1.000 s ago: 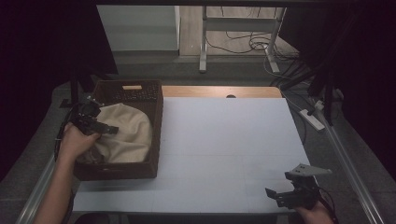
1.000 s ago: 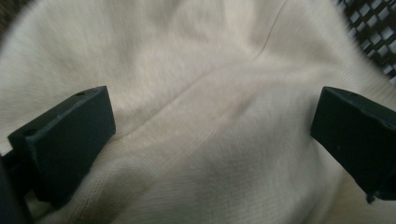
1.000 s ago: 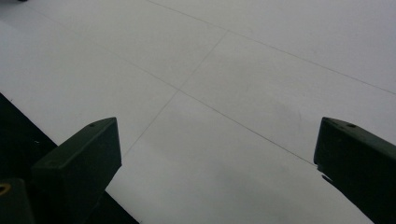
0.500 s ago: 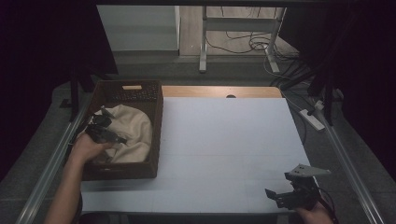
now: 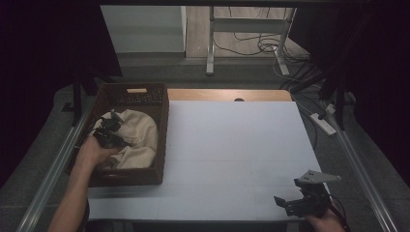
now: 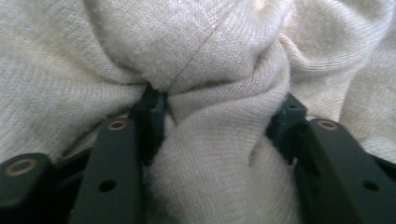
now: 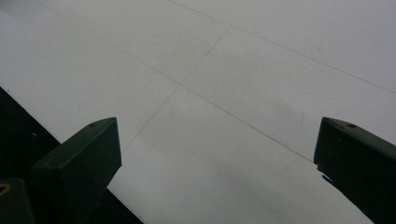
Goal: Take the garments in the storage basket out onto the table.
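Sweater (image 6: 205, 56) | left gripper (image 6: 217, 116) jaws astride fold (ends buried) | basket (image 5: 162, 104)

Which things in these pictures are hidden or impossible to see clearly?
- High view: the bottom of the basket is covered by the cream knit cloth.
- High view: the left gripper is dark and small; how its jaws stand is unclear there.
- Left gripper view: the cloth bulges between the jaws, hiding what lies beneath.
- High view: the right hand is cut off by the bottom edge.
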`<state>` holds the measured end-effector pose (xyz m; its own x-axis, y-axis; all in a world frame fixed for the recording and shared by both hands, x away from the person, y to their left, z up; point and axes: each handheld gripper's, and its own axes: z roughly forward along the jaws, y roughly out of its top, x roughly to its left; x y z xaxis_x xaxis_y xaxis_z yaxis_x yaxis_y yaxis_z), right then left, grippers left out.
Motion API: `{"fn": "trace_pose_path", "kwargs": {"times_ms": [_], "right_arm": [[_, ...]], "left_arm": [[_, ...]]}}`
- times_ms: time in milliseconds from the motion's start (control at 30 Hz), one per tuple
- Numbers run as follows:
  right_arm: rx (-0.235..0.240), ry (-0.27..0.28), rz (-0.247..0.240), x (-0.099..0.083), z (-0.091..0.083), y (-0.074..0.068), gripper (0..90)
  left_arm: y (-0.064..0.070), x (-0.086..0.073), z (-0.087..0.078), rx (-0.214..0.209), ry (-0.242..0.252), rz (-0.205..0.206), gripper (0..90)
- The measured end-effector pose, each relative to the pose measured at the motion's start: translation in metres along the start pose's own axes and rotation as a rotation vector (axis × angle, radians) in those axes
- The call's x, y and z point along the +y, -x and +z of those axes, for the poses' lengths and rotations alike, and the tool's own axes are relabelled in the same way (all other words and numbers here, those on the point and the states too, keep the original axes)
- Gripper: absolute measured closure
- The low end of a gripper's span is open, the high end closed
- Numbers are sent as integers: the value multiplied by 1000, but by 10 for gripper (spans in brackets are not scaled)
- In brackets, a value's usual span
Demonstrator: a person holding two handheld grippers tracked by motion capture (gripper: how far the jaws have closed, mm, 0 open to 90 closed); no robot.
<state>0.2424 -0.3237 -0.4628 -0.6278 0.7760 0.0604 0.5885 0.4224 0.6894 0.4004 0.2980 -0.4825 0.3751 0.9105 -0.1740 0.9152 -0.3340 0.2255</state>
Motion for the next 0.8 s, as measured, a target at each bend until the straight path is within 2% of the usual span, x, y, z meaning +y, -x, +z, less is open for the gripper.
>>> {"fn": "trace_pose_path", "kwargs": {"times_ms": [100,133,233,367,500,567,800], "right_arm": [[-4,-1,-4,0,0,0,12],[-4,-7,-3,0,0,0,12],[-4,-7,-1,0,1,0,12],[-4,-9,3,1,1,1,12],[-6,-16,3,1,2,0,12],[-7,-17,3,2,2,0,12],[-8,-18,-1,2,2,0,12]], "left_arm": [[4,0,-2,26,1,14,571],[6,0,-3,33,13,24,595],[6,-6,-9,23,69,21,616],[4,-10,-22,-22,160,13,634],[3,-13,-37,-90,287,11,642],[3,-15,-46,-123,345,24,645],[16,-12,-72,-153,458,81,649]]}}
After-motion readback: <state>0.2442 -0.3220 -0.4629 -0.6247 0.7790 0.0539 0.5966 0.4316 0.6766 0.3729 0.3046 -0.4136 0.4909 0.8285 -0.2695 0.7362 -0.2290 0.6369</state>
